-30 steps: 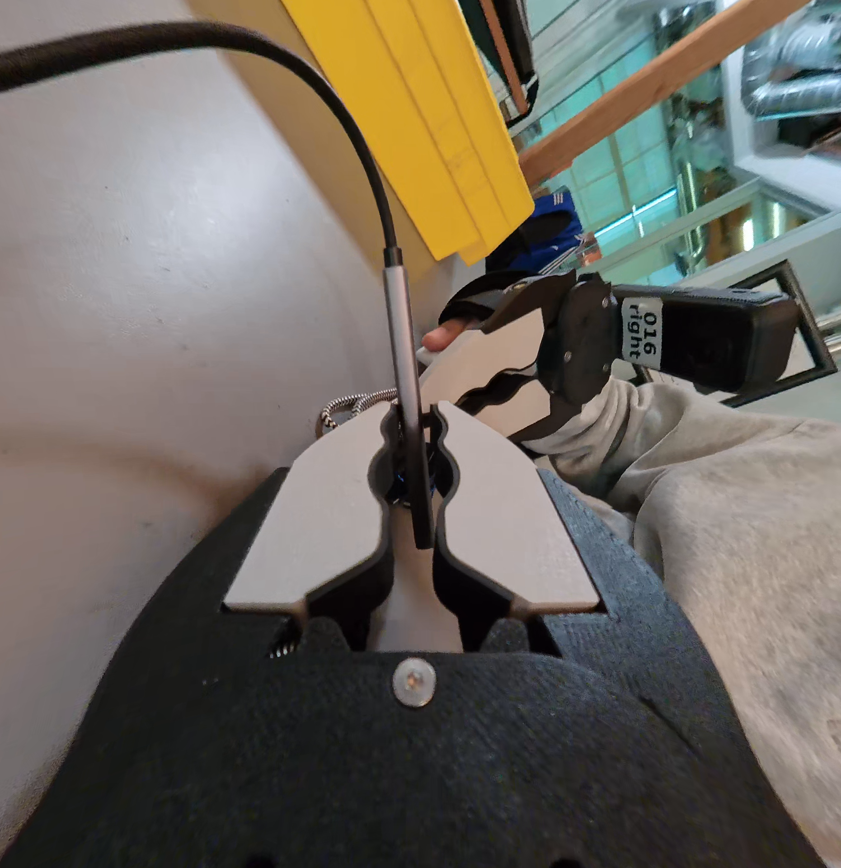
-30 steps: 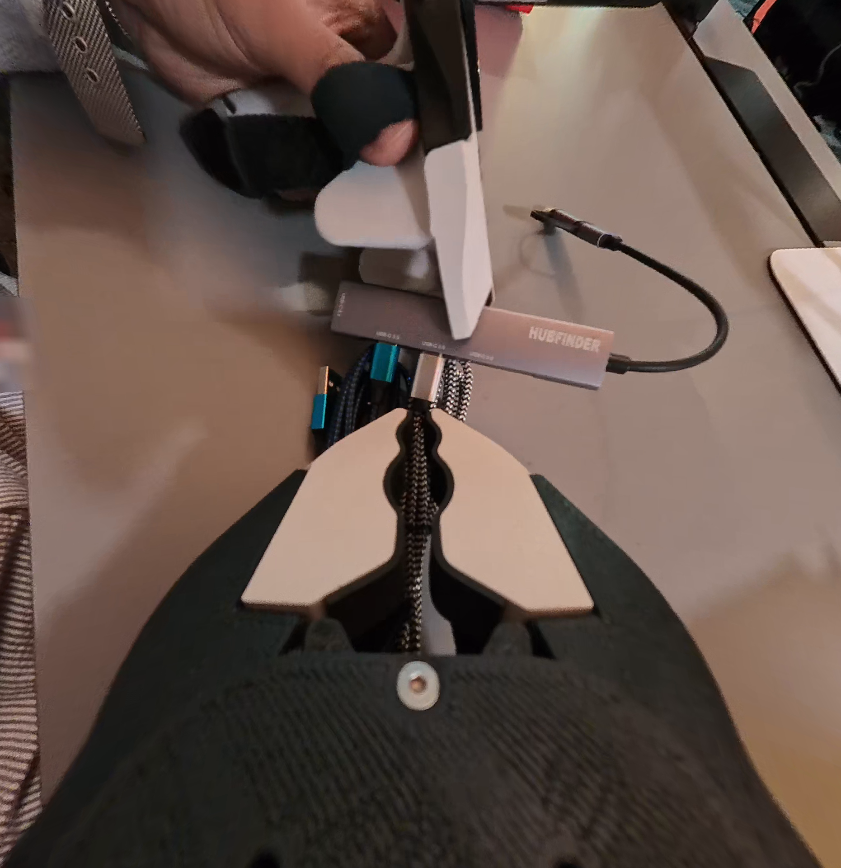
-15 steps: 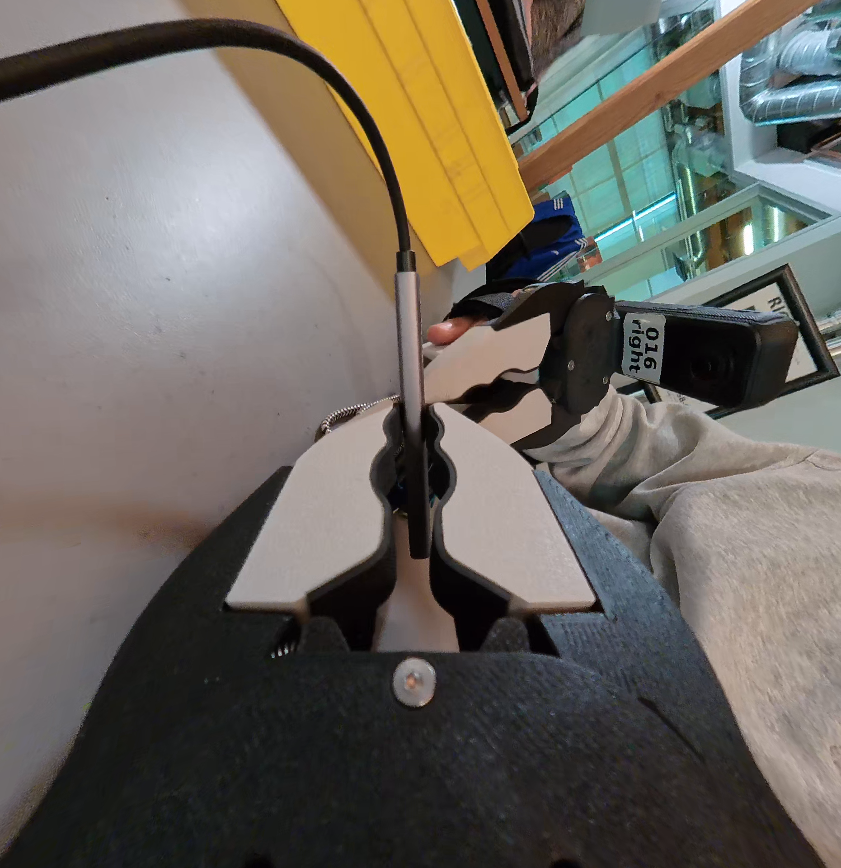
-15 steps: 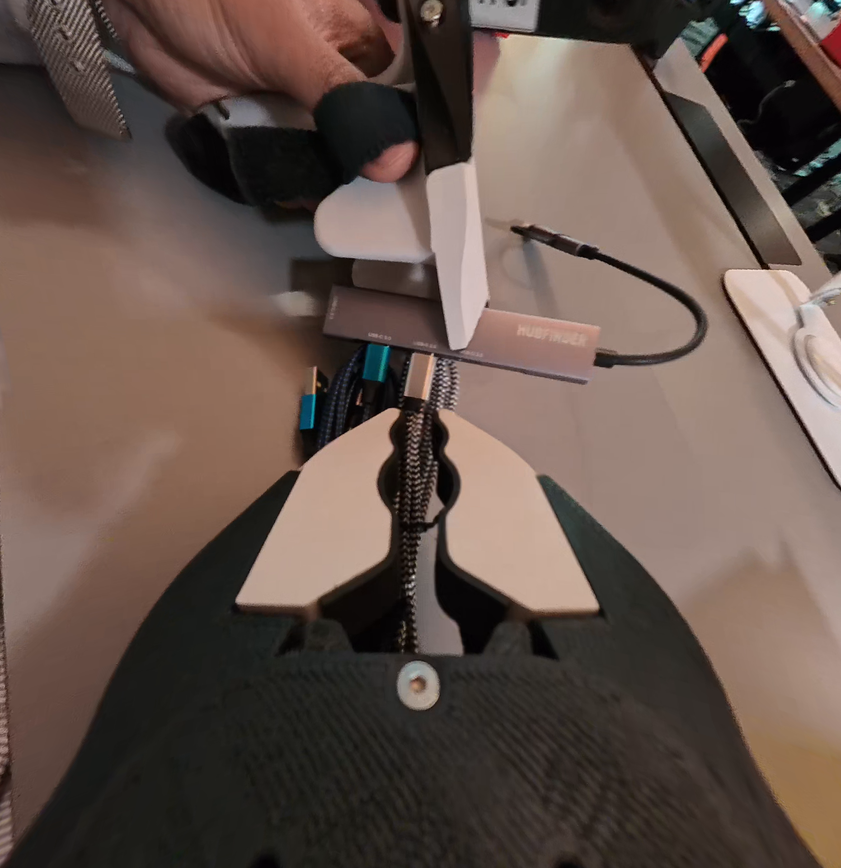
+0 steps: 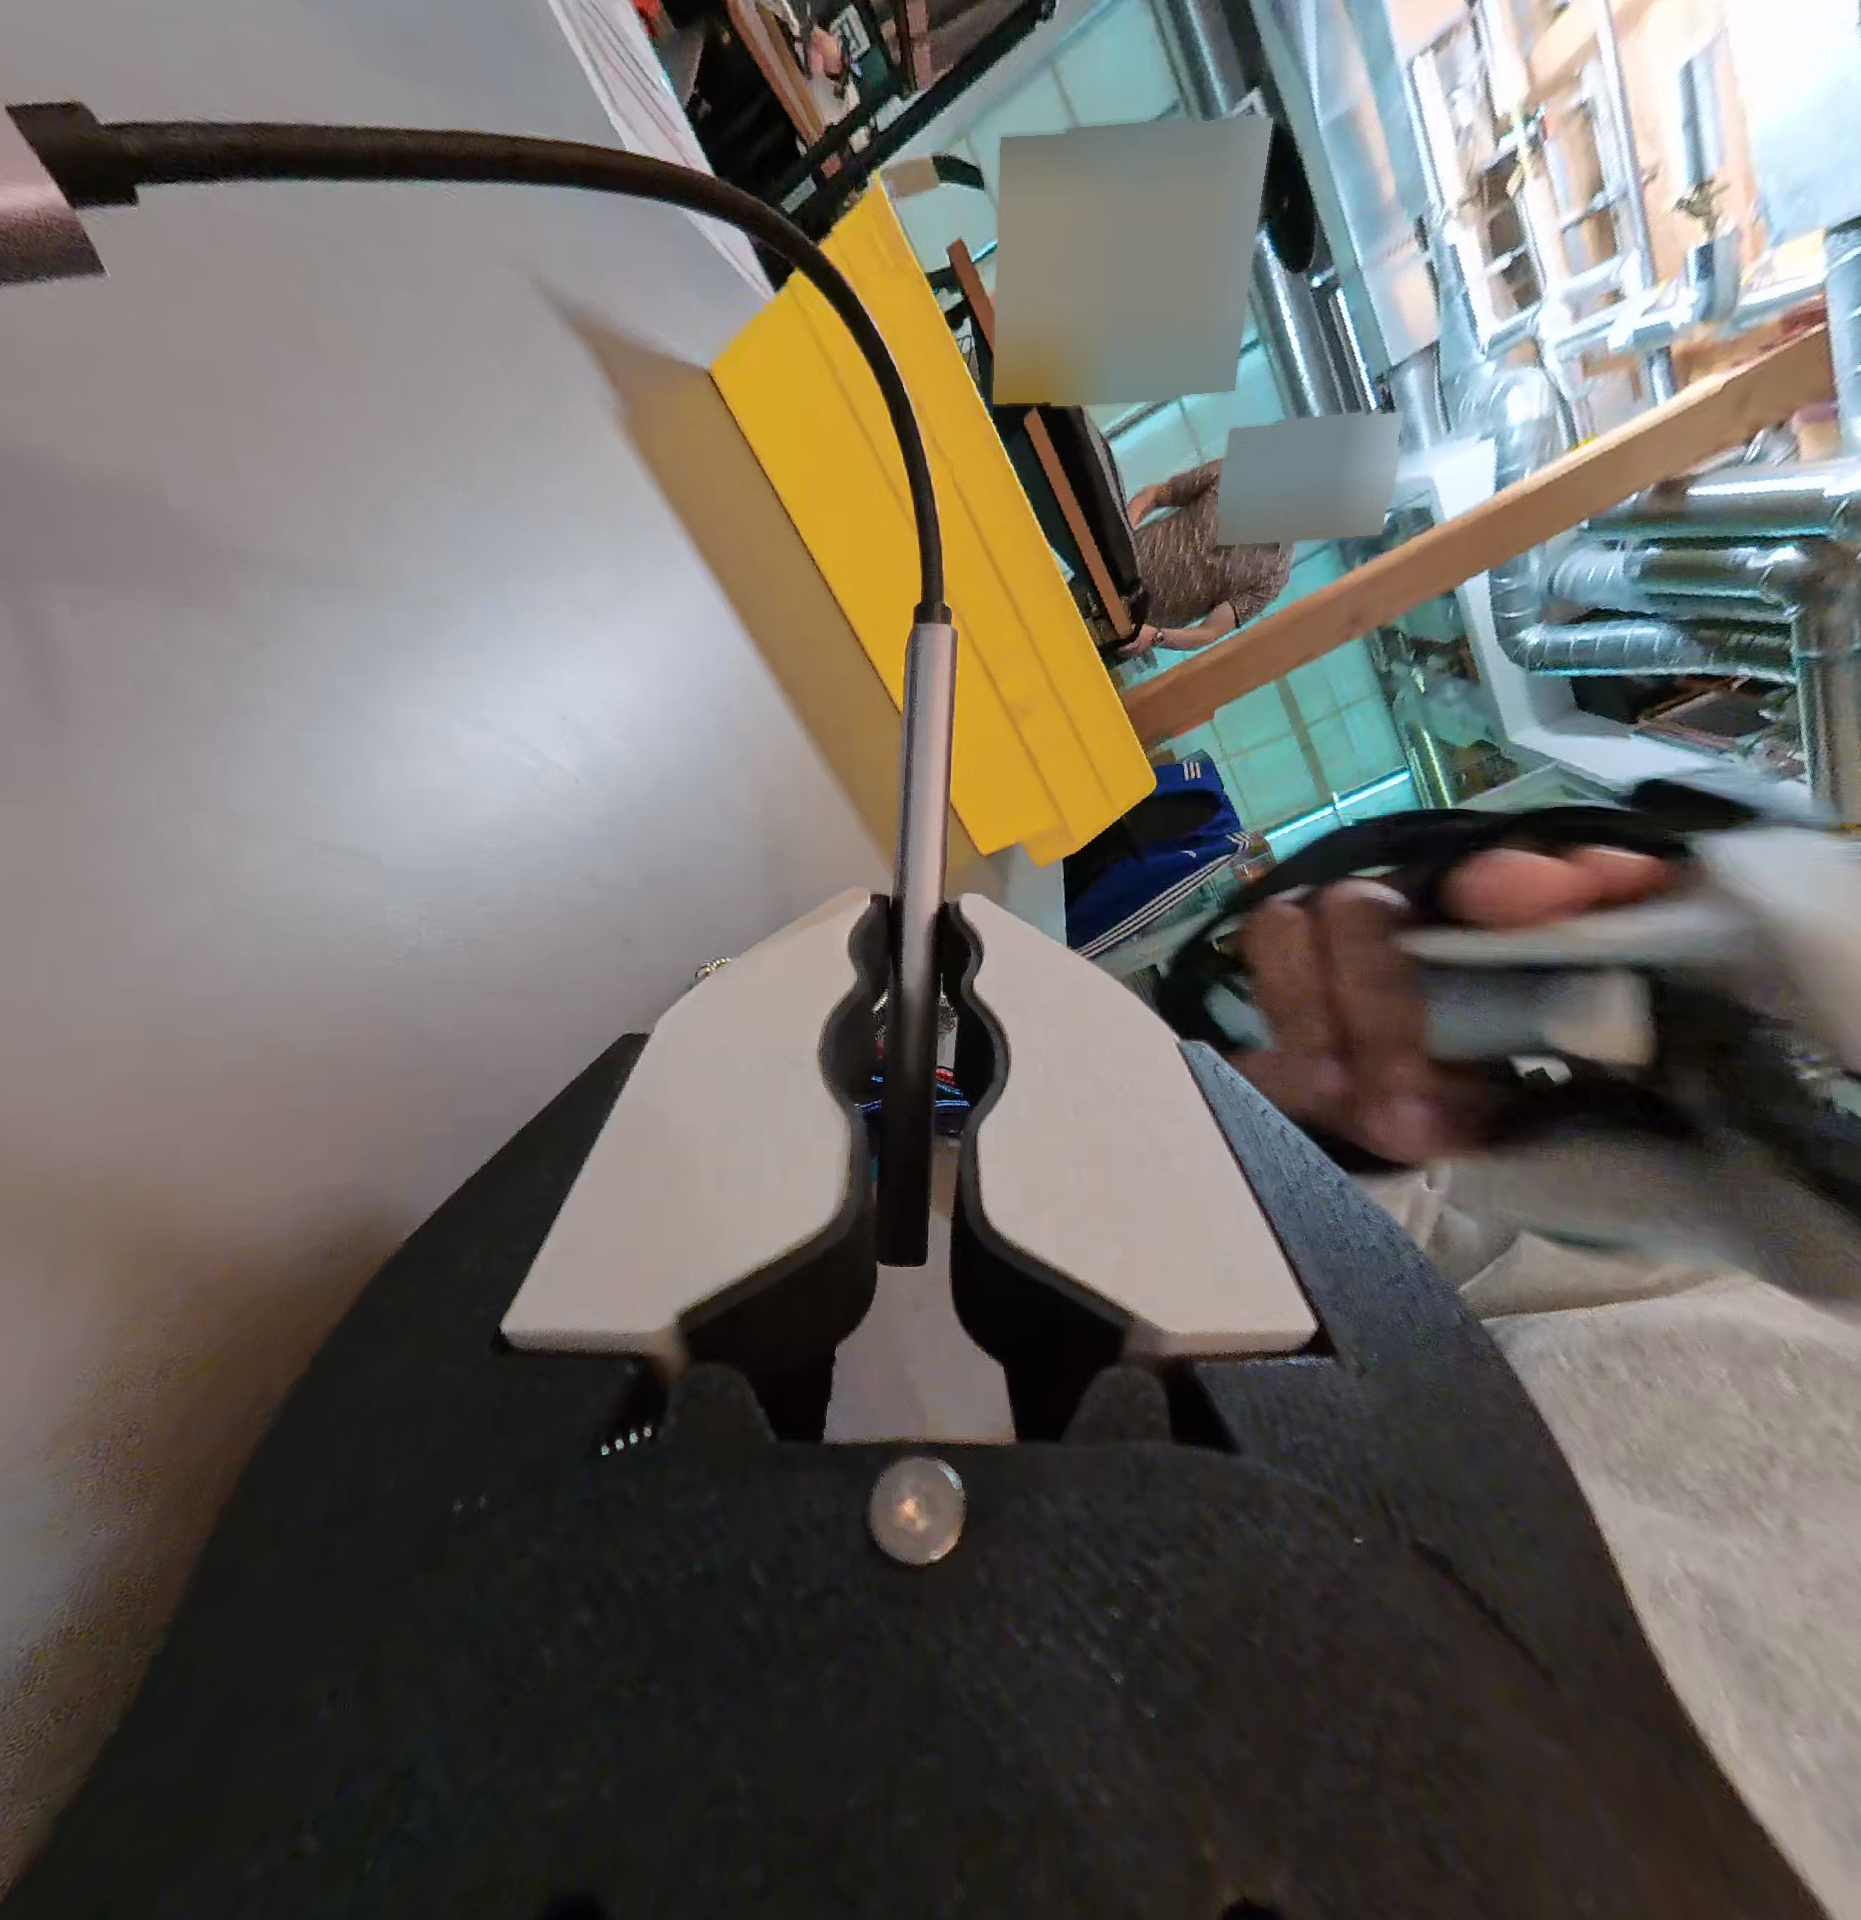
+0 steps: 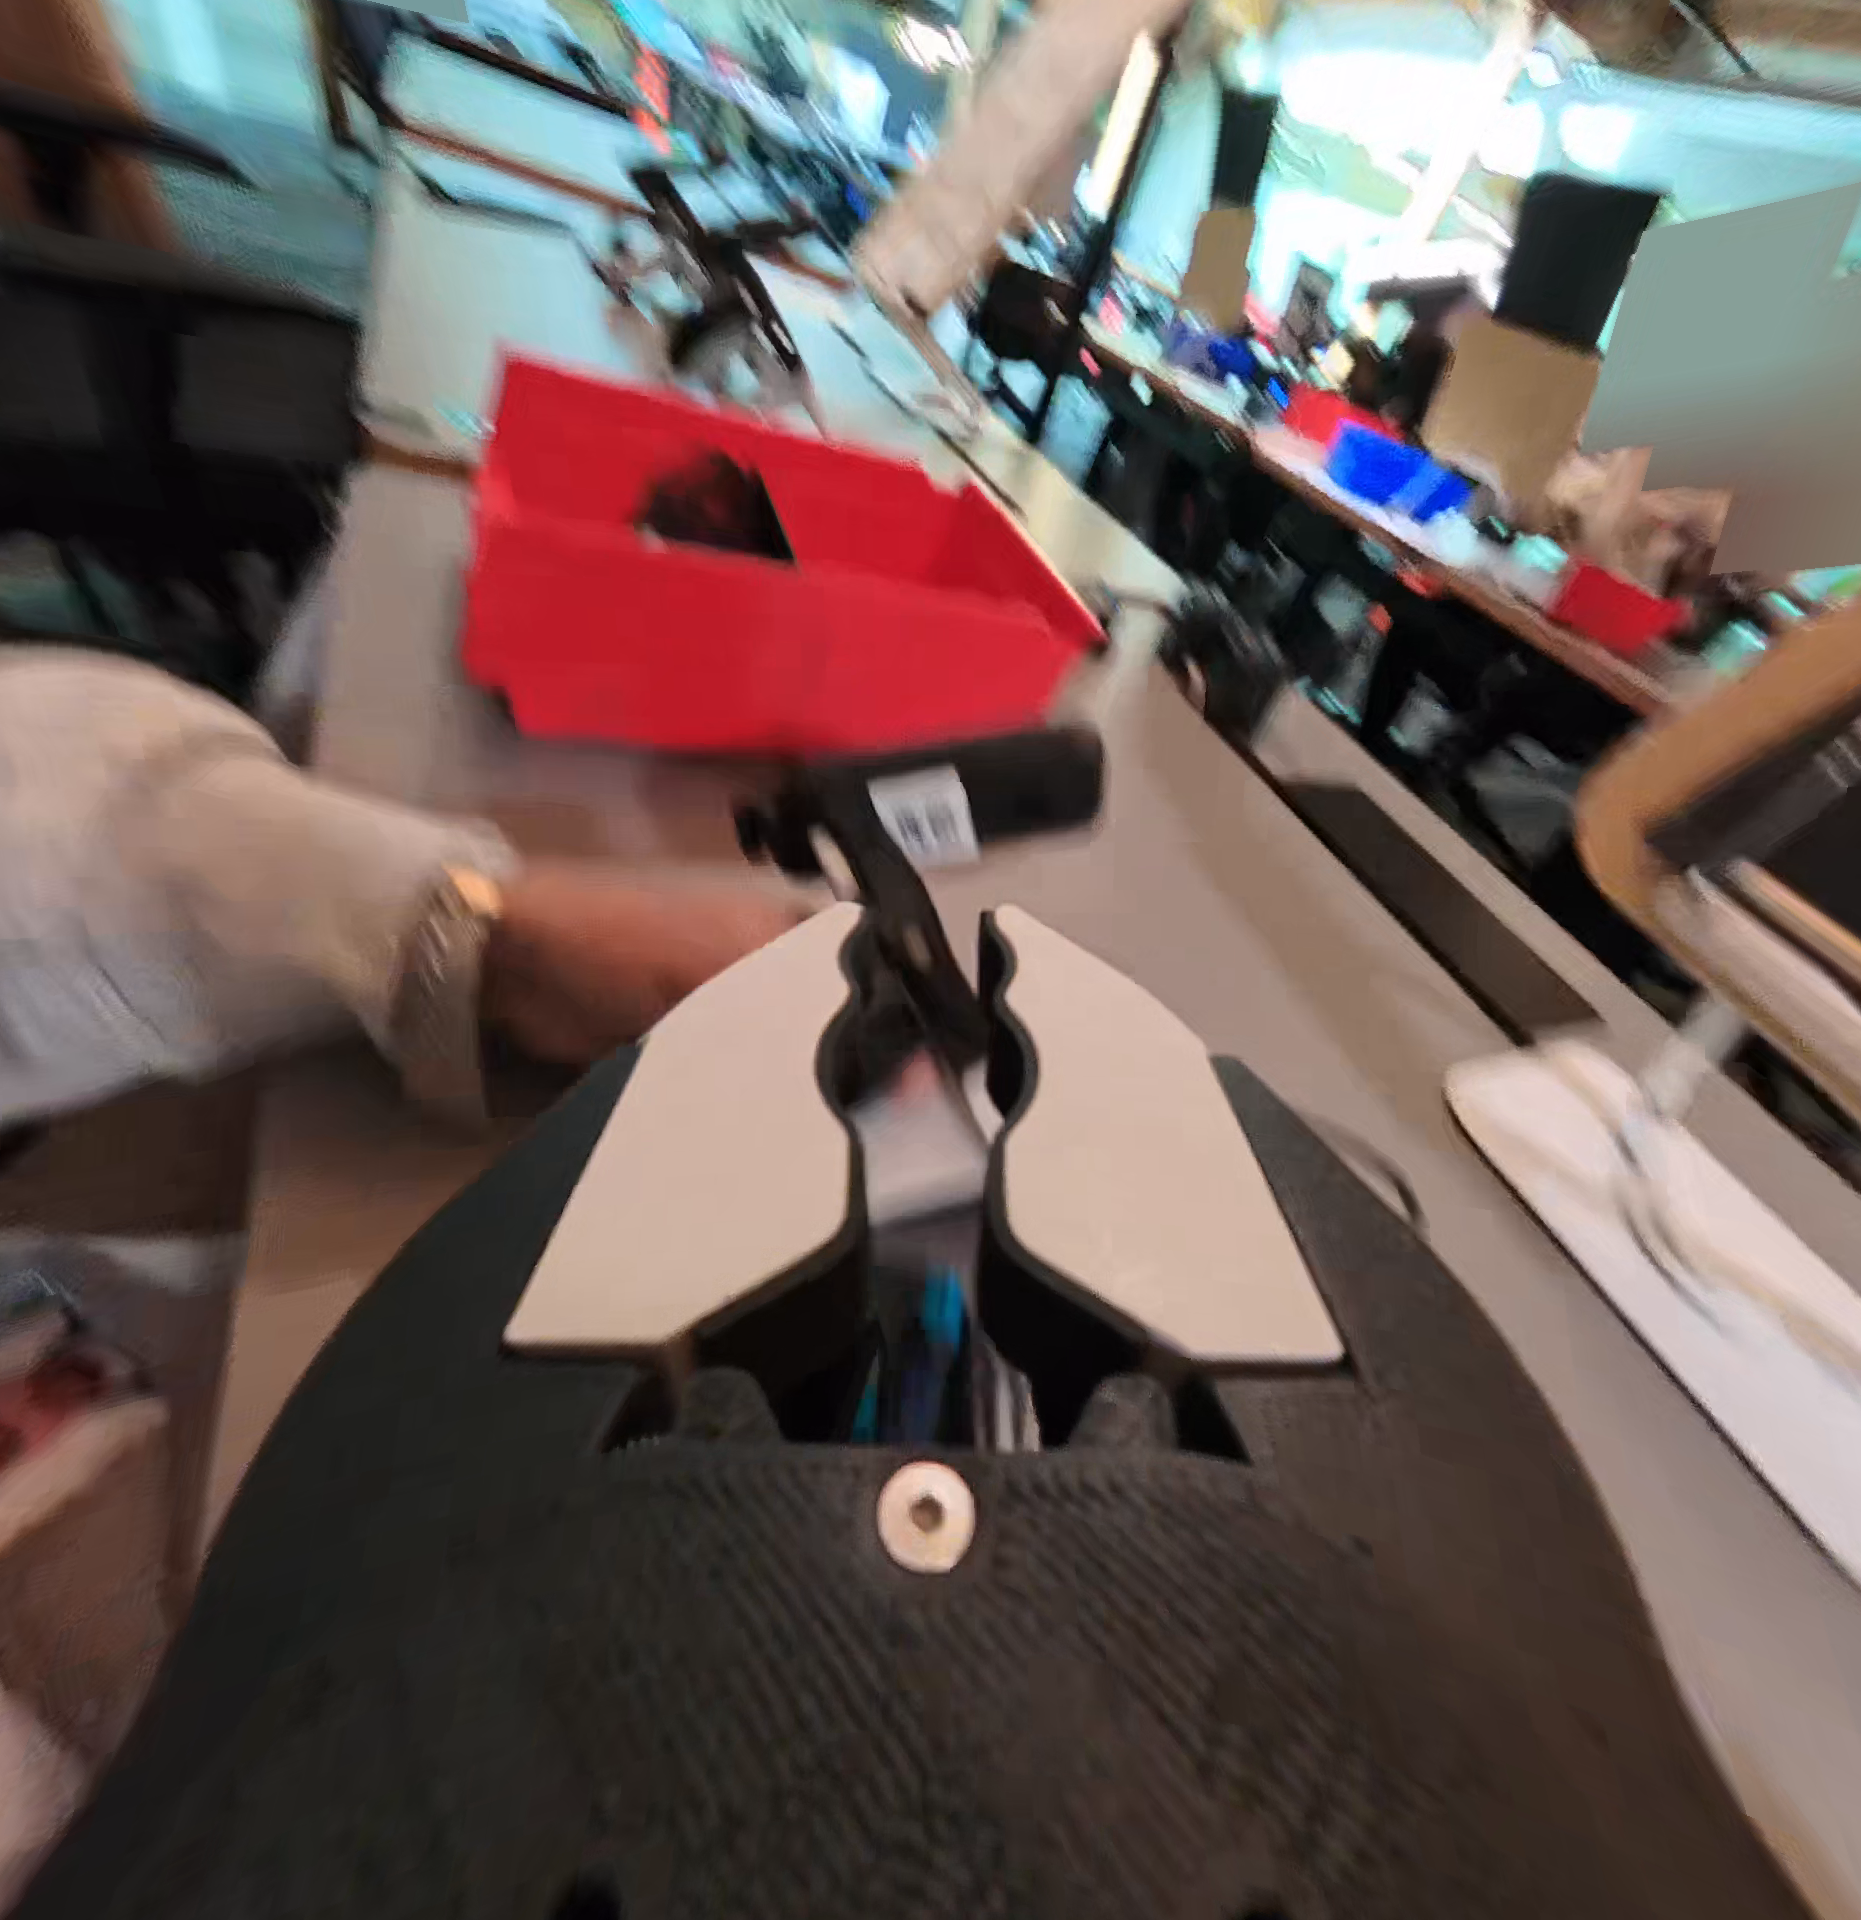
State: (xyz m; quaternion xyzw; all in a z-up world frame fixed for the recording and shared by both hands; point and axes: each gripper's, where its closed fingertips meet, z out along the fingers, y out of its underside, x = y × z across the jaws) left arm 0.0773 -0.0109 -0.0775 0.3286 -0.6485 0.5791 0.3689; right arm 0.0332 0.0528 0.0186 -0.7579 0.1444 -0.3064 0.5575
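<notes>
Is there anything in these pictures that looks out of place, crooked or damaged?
Nothing looks damaged or spilled. The left gripper is shut on the grey hub, held edge-on, with its black cable arching freely above the pale table. The right wrist view is motion-blurred, so the right gripper with parted fingers shows little detail.

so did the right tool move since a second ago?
Yes. The right tool has let go of the braided cable and lifted away from the slim grey hub; its view now faces the red plastic bin instead of down at the desk.
</notes>
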